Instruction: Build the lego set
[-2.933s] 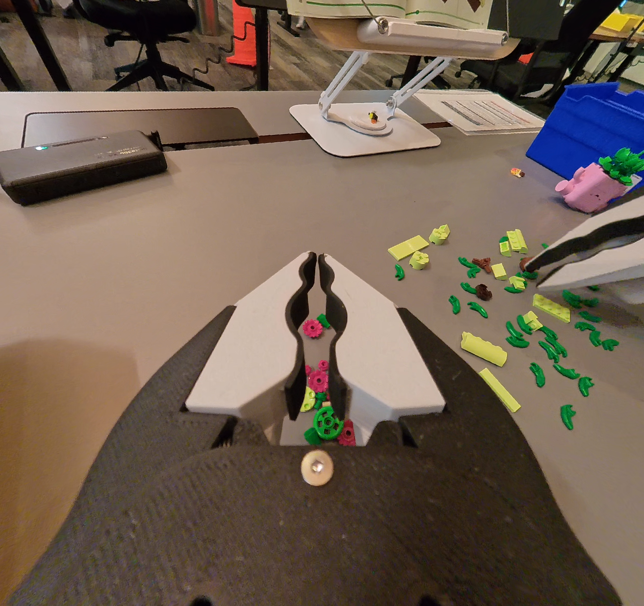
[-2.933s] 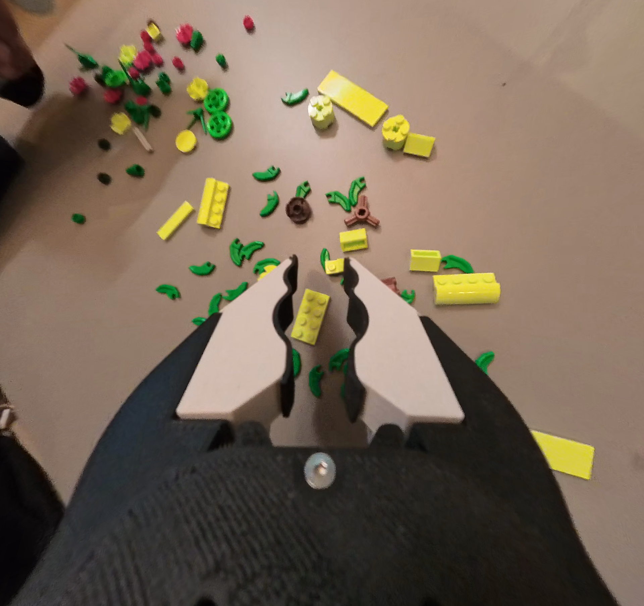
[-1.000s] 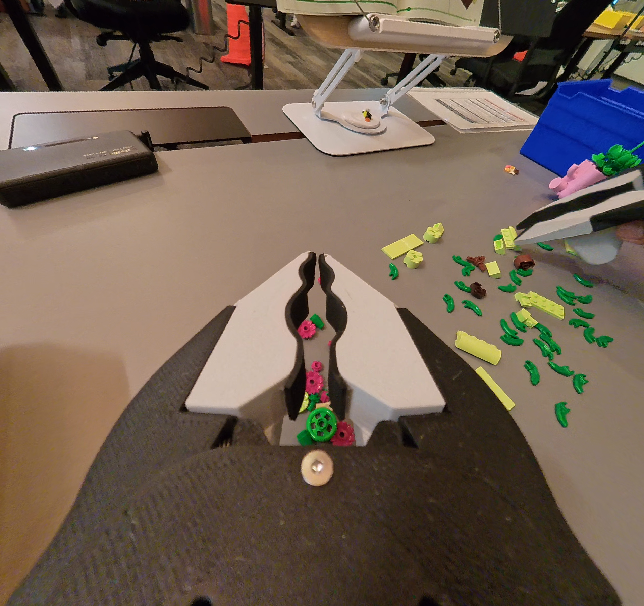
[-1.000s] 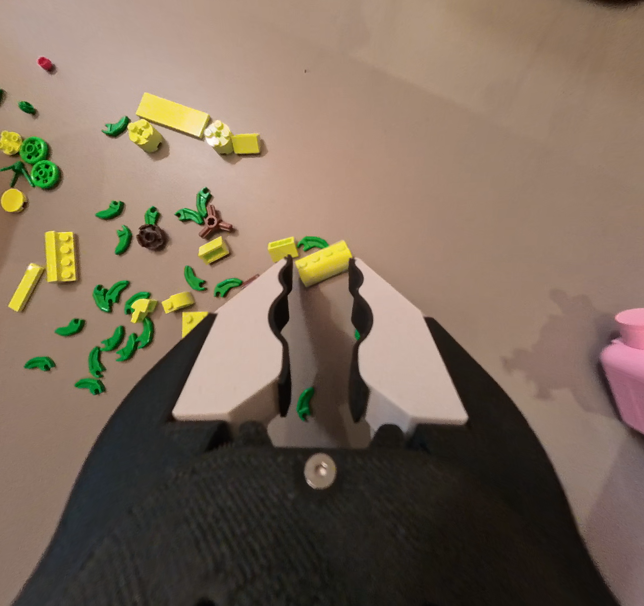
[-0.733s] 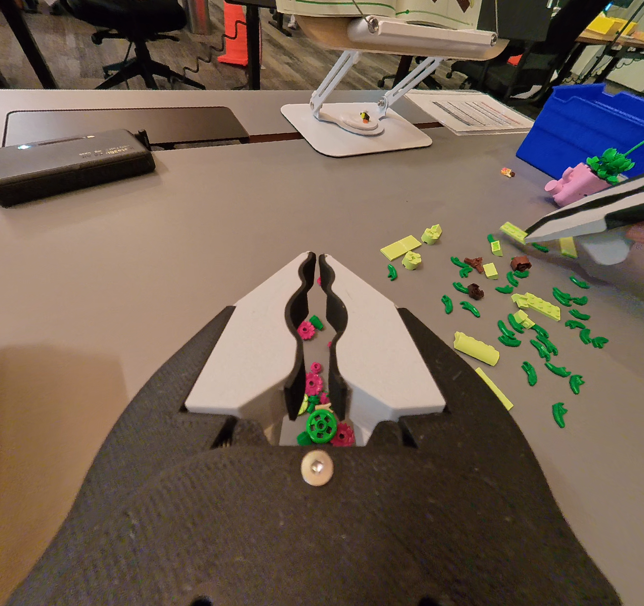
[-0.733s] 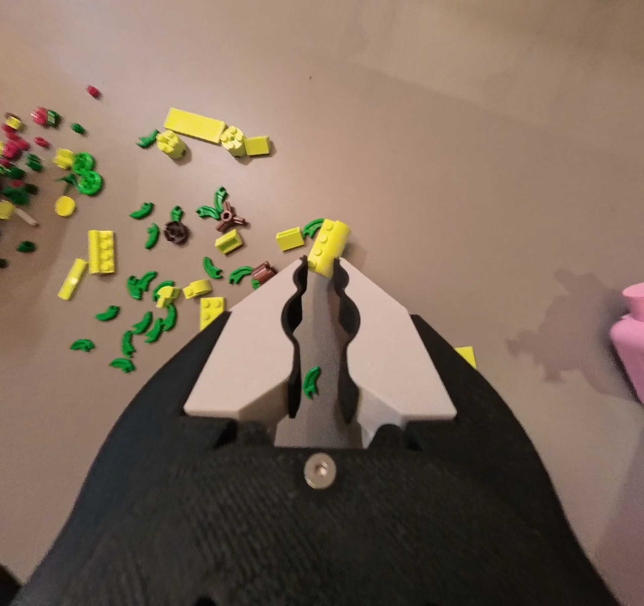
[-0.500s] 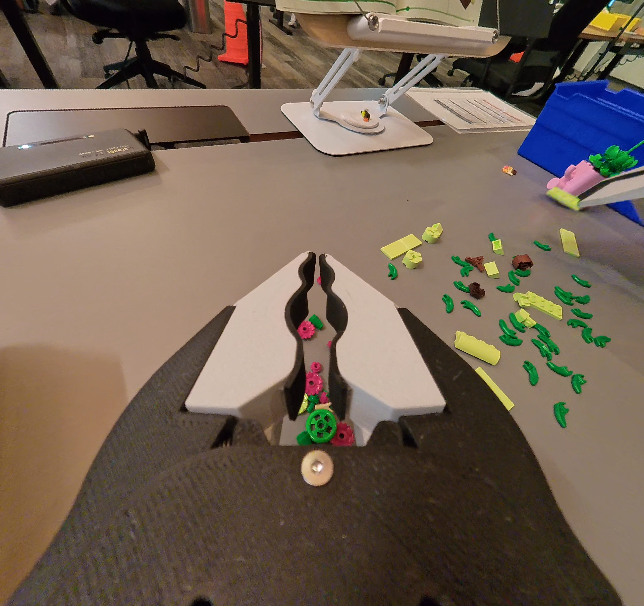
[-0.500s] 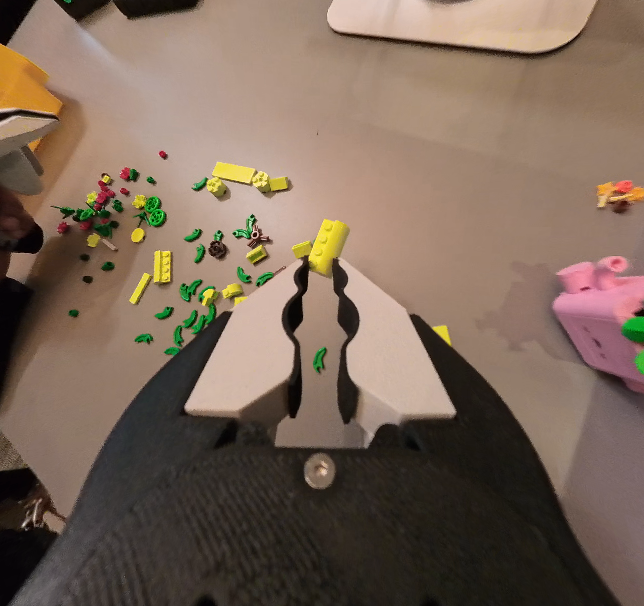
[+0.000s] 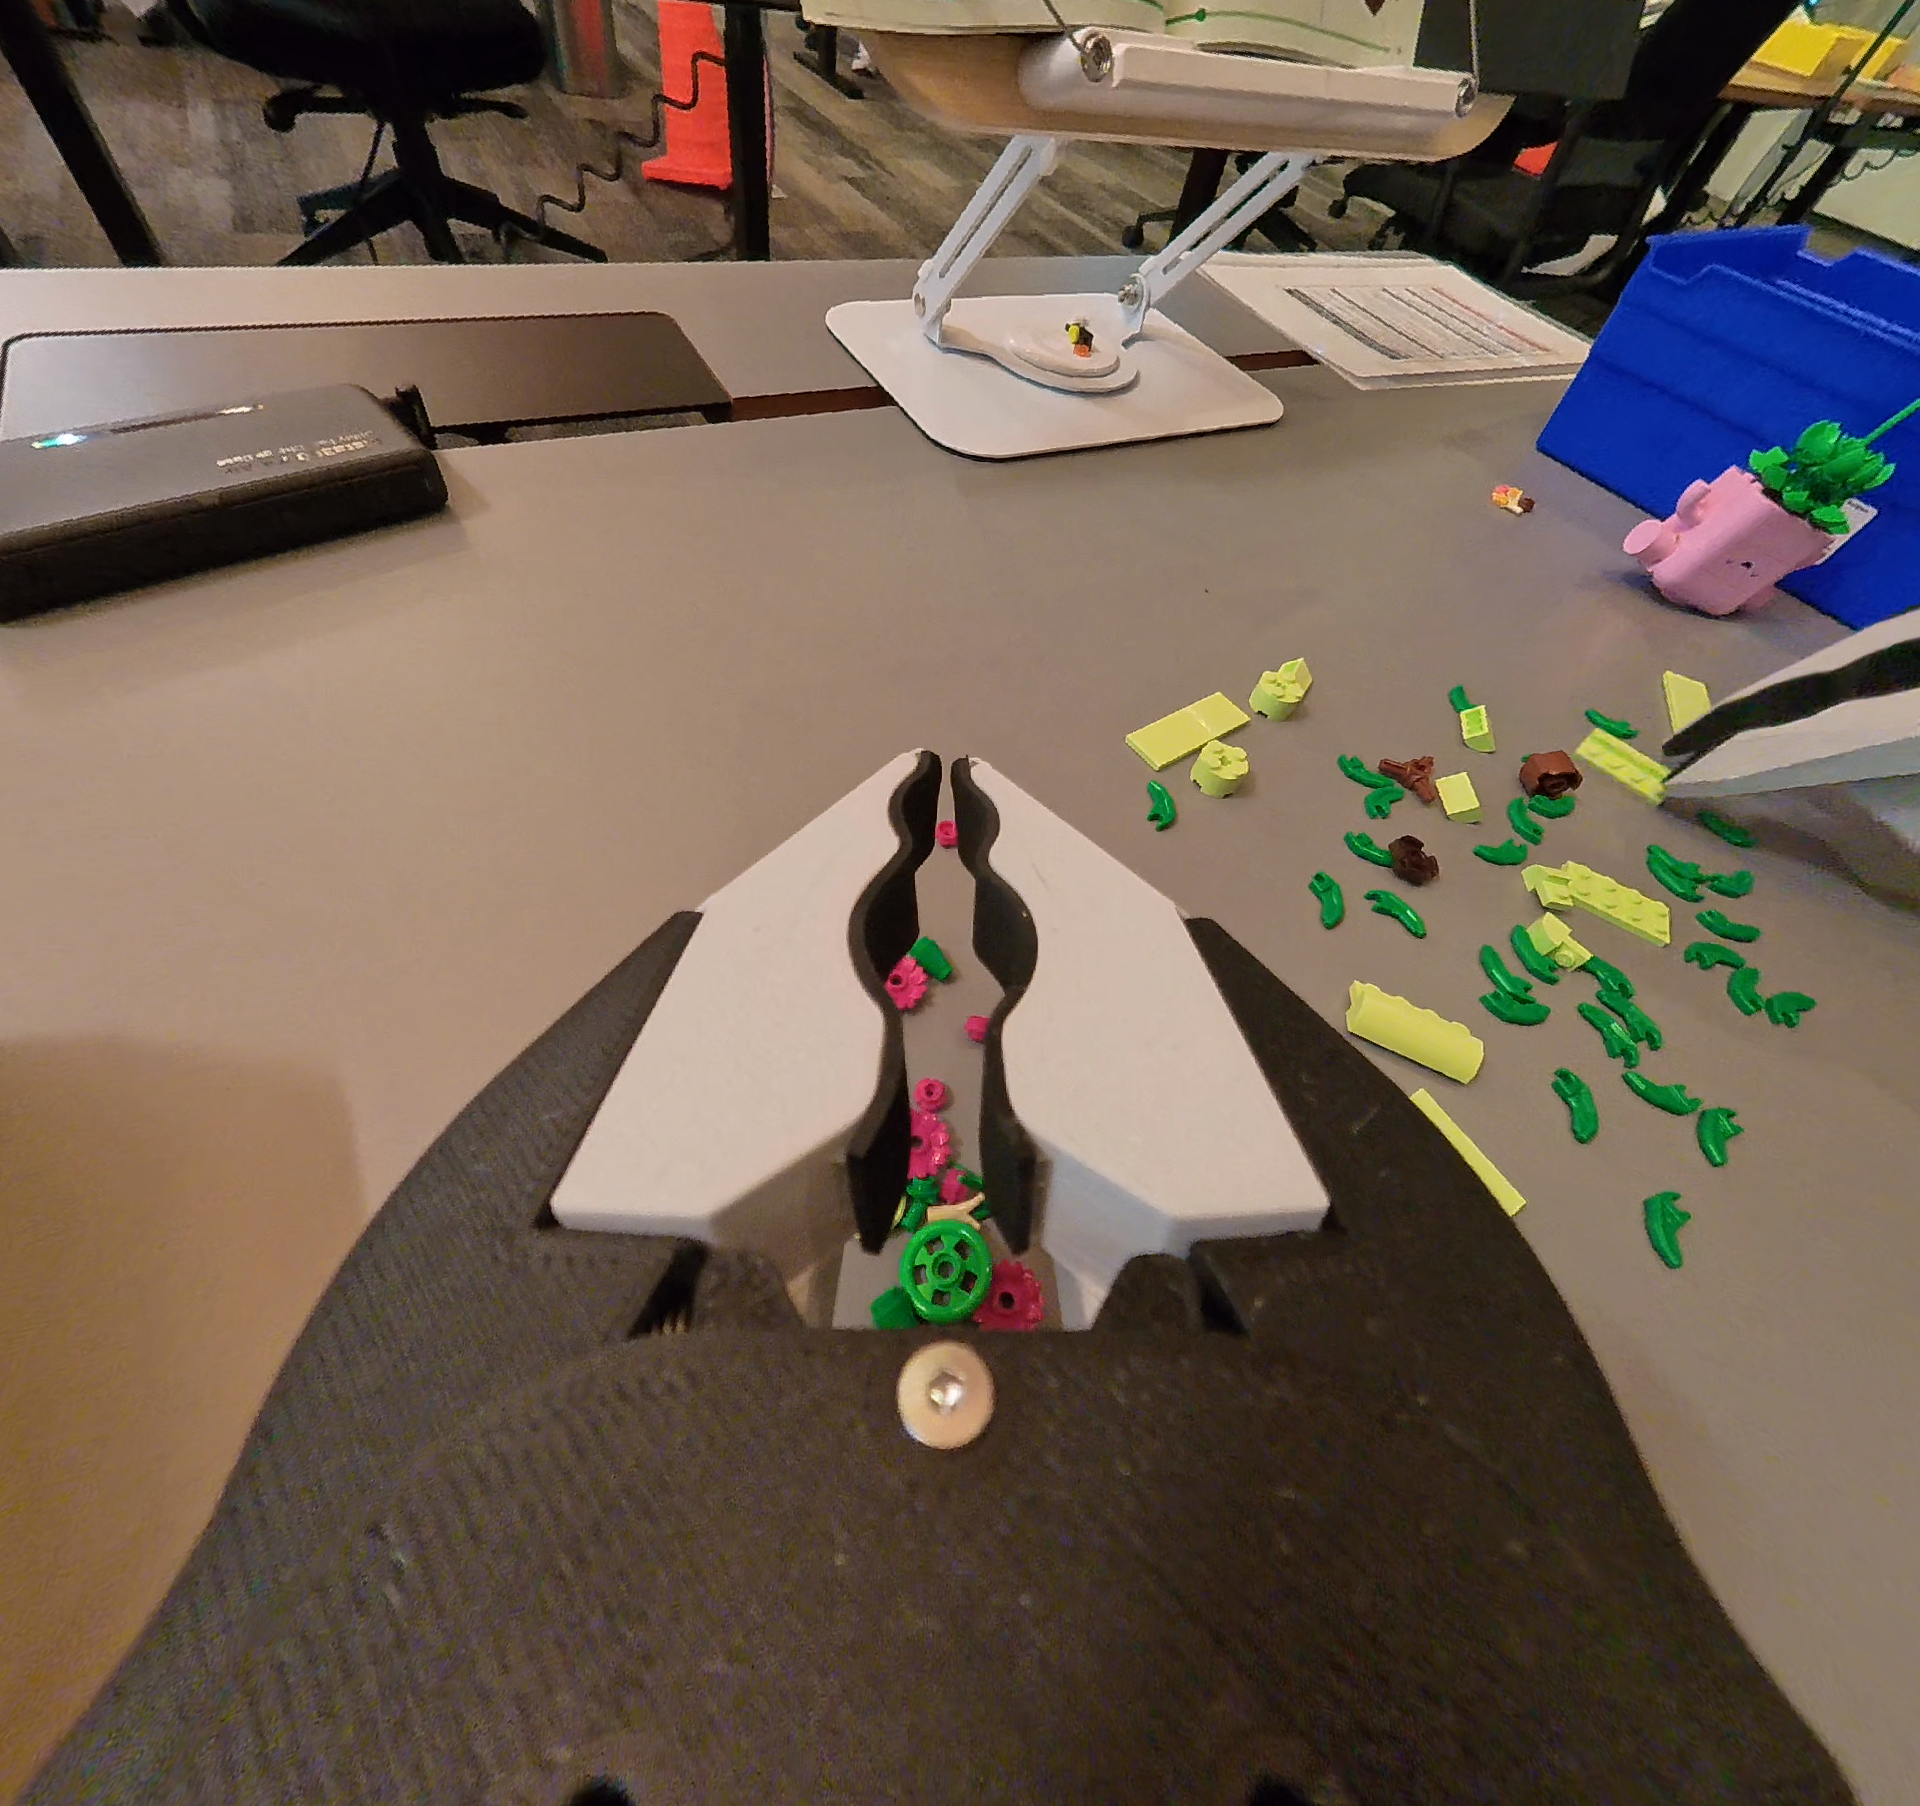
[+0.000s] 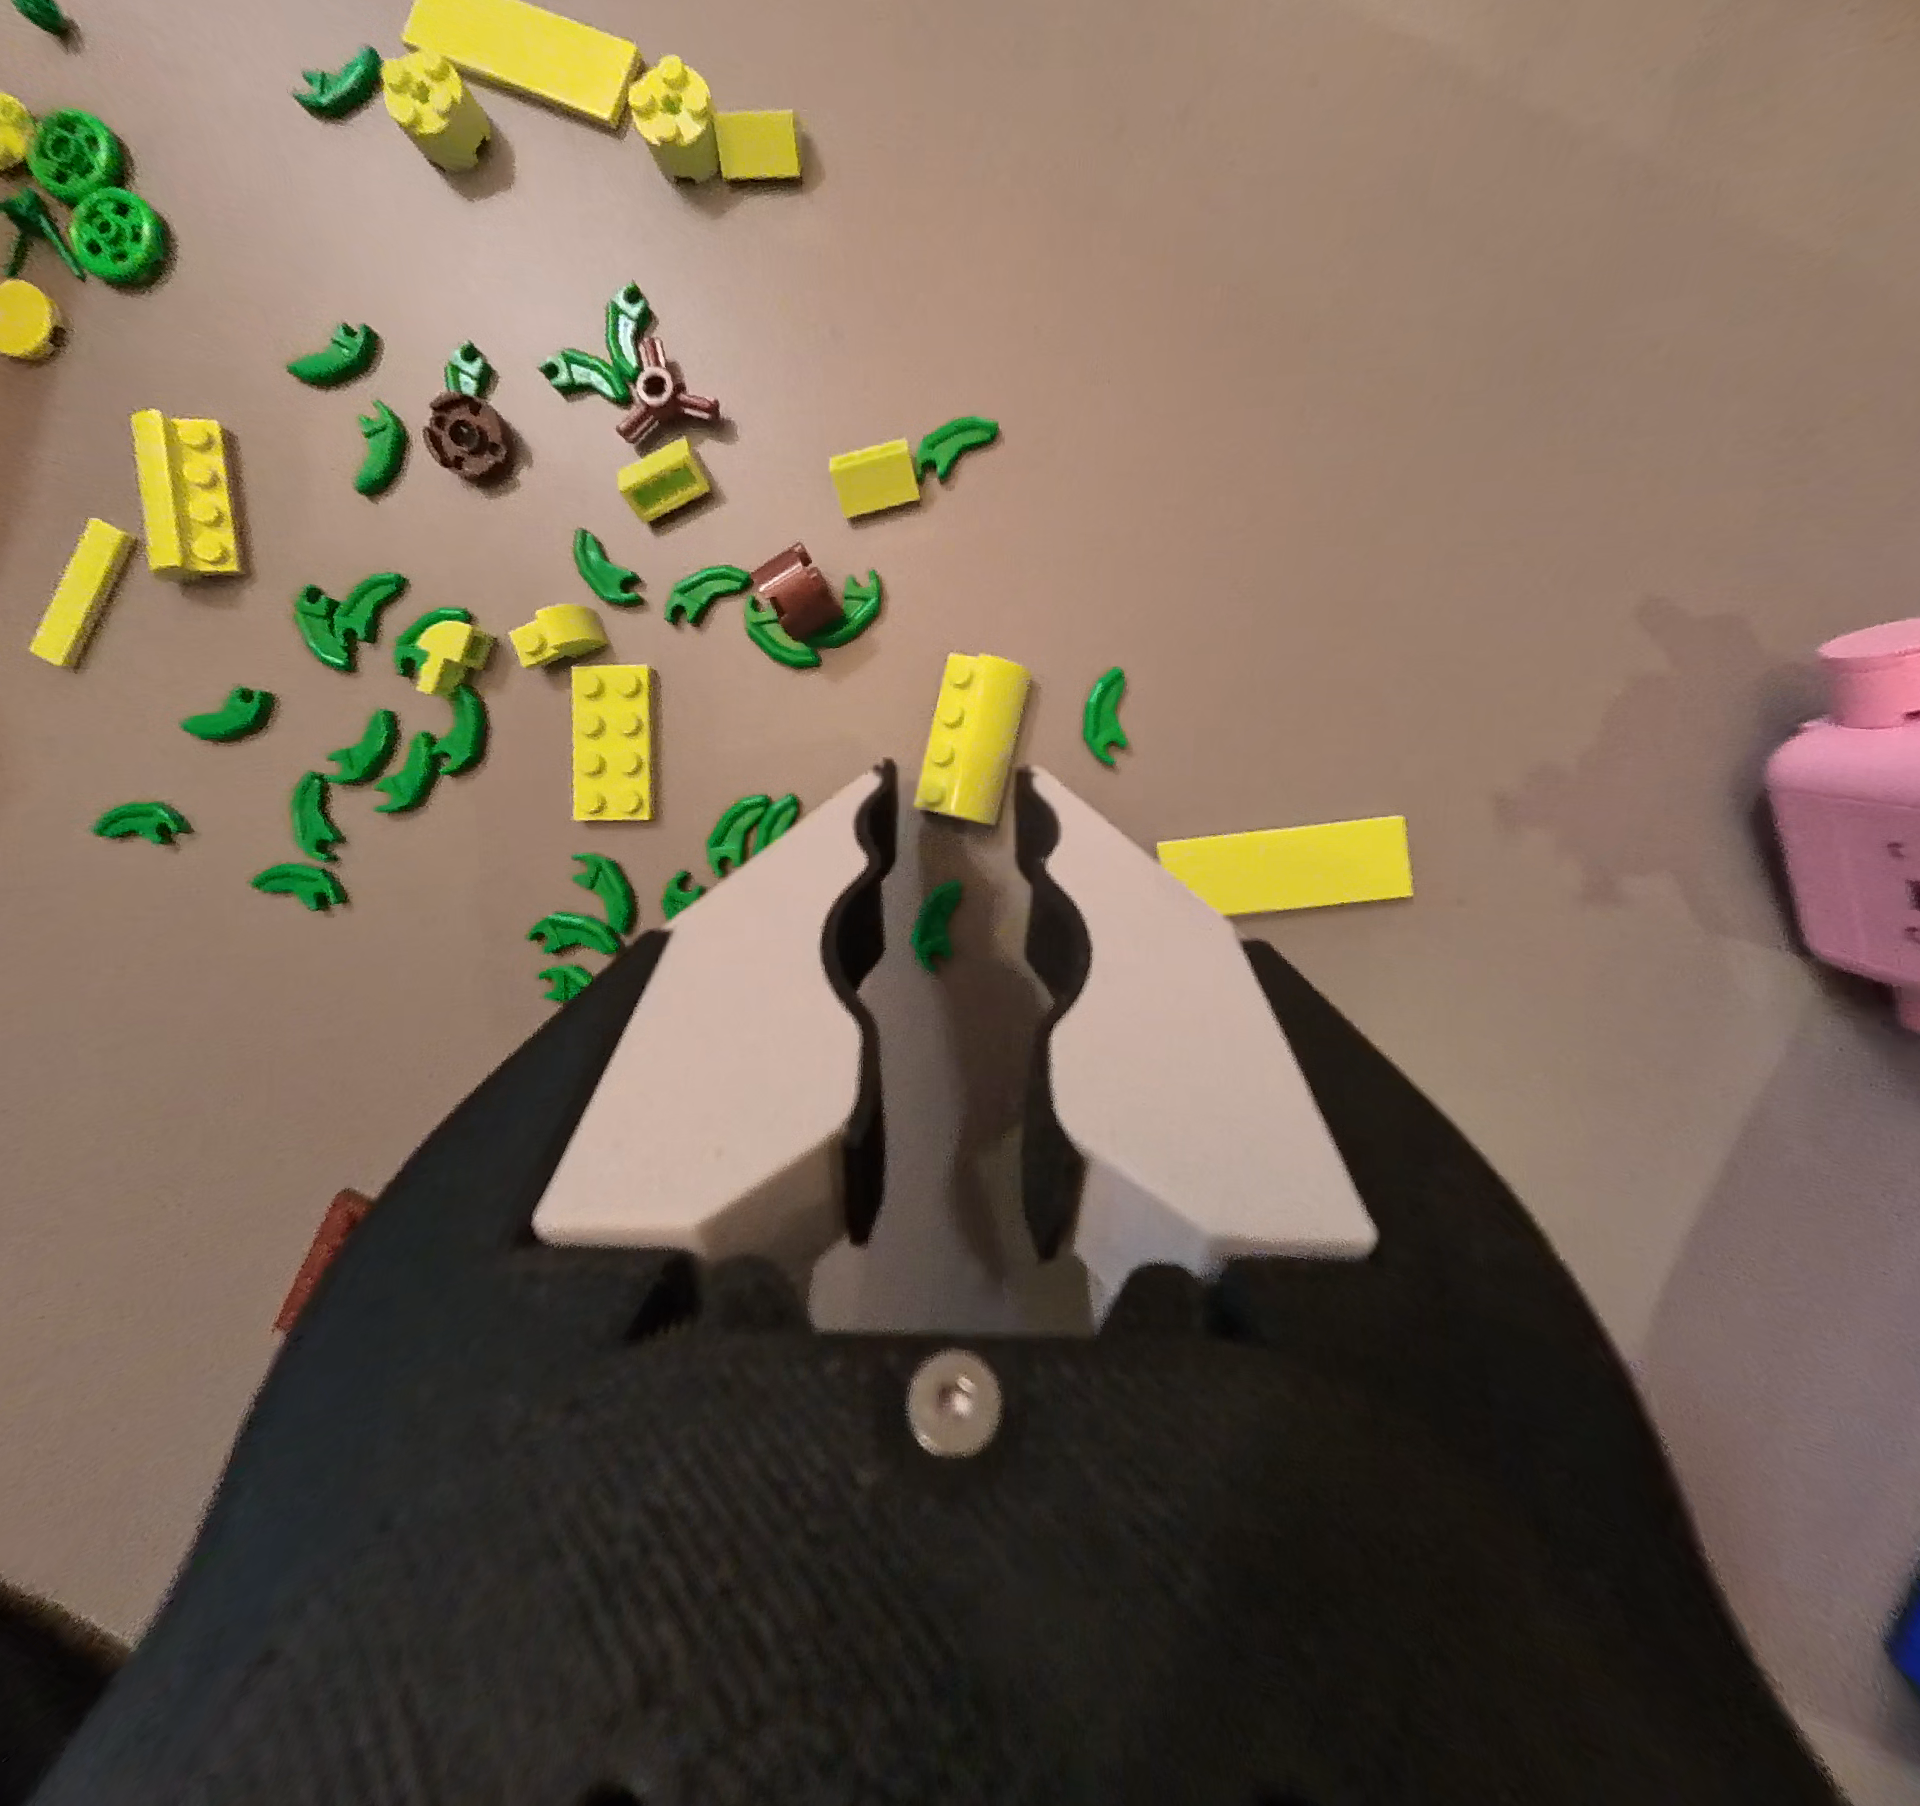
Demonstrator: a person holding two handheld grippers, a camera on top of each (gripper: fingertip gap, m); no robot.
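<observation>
Yellow brick [image 10: 971,733] between parted tool [image 10: 953,780] tips

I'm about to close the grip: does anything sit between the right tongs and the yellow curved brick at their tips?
Nothing visible does. The yellow curved brick lies on the table right at the open right tongs. One green leaf lies farther back between the fingers. Another leaf lies beside the brick.

Bare table [image 9: 644,676] left, scattered bricks [image 9: 1538,925] crowding right
</observation>
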